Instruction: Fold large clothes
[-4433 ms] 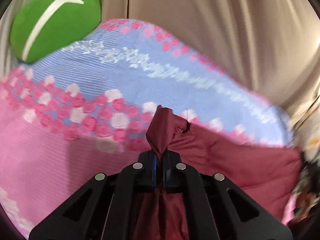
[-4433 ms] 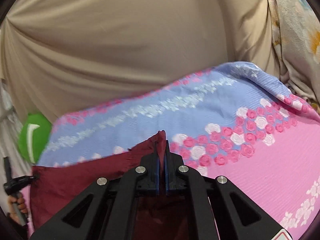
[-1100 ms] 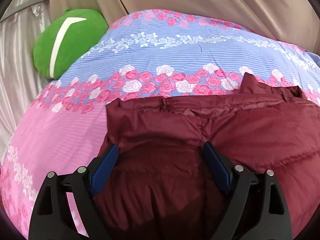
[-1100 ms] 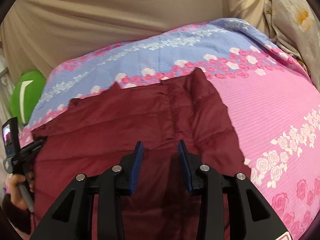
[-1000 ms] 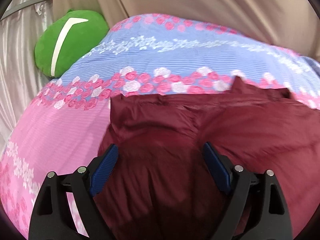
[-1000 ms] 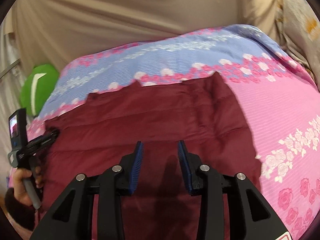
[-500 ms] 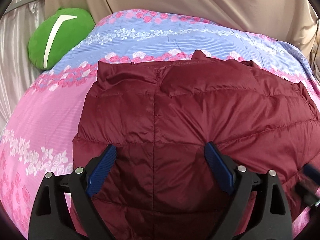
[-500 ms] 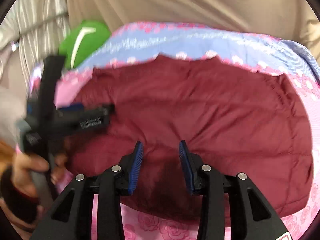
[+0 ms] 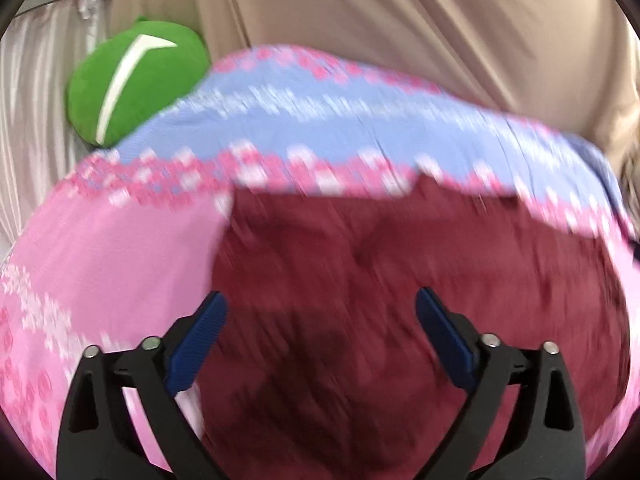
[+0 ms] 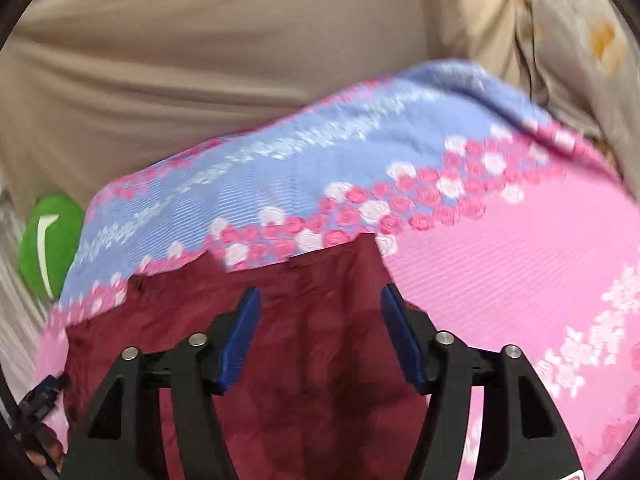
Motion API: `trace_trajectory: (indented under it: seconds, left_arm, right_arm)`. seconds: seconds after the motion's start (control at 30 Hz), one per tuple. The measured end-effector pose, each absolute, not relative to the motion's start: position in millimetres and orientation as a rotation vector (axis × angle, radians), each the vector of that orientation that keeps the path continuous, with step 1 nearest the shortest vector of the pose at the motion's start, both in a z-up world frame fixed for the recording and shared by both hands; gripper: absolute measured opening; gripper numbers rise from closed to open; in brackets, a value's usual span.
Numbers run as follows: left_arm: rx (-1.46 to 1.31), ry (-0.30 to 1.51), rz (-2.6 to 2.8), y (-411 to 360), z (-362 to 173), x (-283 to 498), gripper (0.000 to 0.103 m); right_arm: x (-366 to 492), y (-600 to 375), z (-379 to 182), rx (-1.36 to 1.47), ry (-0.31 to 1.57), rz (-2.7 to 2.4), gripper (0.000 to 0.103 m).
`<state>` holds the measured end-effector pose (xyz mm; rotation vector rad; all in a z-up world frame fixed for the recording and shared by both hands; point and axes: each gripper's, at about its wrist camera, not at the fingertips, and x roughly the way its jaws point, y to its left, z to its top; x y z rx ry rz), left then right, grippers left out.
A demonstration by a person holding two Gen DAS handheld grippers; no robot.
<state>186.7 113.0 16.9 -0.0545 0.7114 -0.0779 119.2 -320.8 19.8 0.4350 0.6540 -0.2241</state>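
We see one garment, a maroon quilted jacket (image 9: pixel 400 300), puffy and slightly shiny, lying flat on a bed (image 9: pixel 100 260). The bed is covered with a single floral quilt whose fine ribbed weave runs in bands: pink nearest us, then a row of pink and white roses, then pale blue with a white flower trail. The jacket sits on the pink band with its far edge reaching the rose row. That far edge is uneven, with a small raised peak. In the left wrist view the jacket spreads broadly from left to right, its long side running across the picture; heavy blur hides the stitching.

Our left tool (image 9: pixel 320 320) hangs above the jacket with its jaws spread very wide, having just opened further. Its ribbed blue pads (image 9: pixel 200 332) press on nothing, and only the cloth lying below shows between them. Our right tool (image 10: pixel 320 320) is also over the jacket, near its right corner. Its jaws have just been opening to a middling gap, and its pads (image 10: pixel 240 332) grip nothing either. In the right wrist view the jacket (image 10: pixel 300 340) ends just right of the tool, where bare pink quilt (image 10: pixel 500 280) begins.

One round green cushion (image 9: pixel 136 80) with a white curved stripe rests at the bed's far left corner. Smooth beige drapery (image 9: pixel 400 20) hangs behind the bed.
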Motion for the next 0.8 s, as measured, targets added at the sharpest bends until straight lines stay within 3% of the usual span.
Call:
trace_trajectory:
  seconds: [0.17, 0.2, 0.23, 0.27, 0.3, 0.37, 0.4, 0.57, 0.67, 0.73, 0.8]
  left_arm:
    - [-0.271, 0.866, -0.108, 145.3, -5.8, 265.3, 0.094]
    - [-0.314, 0.893, -0.122, 150.0, -13.5, 276.3, 0.089]
    - [-0.344, 0.922, -0.101, 154.0, -21.8, 285.6, 0.079]
    - [-0.347, 0.934, -0.087, 153.9, -25.9, 289.9, 0.065]
    - [-0.328, 0.932, -0.079, 152.1, -27.5, 293.2, 0.058]
    - [-0.271, 0.916, -0.063, 145.3, -26.5, 292.6, 0.044]
    - [-0.230, 0.905, -0.052, 139.6, -25.9, 291.5, 0.042]
    - [-0.101, 0.883, 0.005, 127.5, -36.8, 296.3, 0.046]
    - [-0.029, 0.864, 0.051, 119.9, -33.0, 291.0, 0.047]
    - [0.004, 0.834, 0.079, 116.2, -25.2, 279.4, 0.048]
    - [0.040, 0.789, 0.094, 112.3, -15.9, 265.0, 0.057]
  right_arm:
    - [157.8, -327.6, -11.9, 0.451, 0.758, -0.228, 0.064]
    - [162.9, -327.1, -17.7, 0.448, 0.774, -0.240, 0.062]
    - [169.3, -325.9, -24.3, 0.437, 0.795, -0.249, 0.031]
    - [170.9, -325.1, -25.6, 0.436, 0.800, -0.249, 0.011]
    - [169.9, -324.6, -24.0, 0.441, 0.789, -0.241, 0.002]
    - [157.8, -322.1, -7.4, 0.434, 0.684, -0.230, 0.002]
    - [152.8, -321.0, -1.7, 0.404, 0.649, -0.253, 0.002]
    - [173.8, -335.7, -48.9, 0.415, 0.827, -0.300, 0.000]
    - [170.9, -334.7, -45.3, 0.412, 0.828, -0.337, 0.000]
    - [159.7, -325.2, -28.5, 0.382, 0.787, -0.391, 0.013]
    - [147.9, -307.9, -6.4, 0.323, 0.715, -0.402, 0.013]
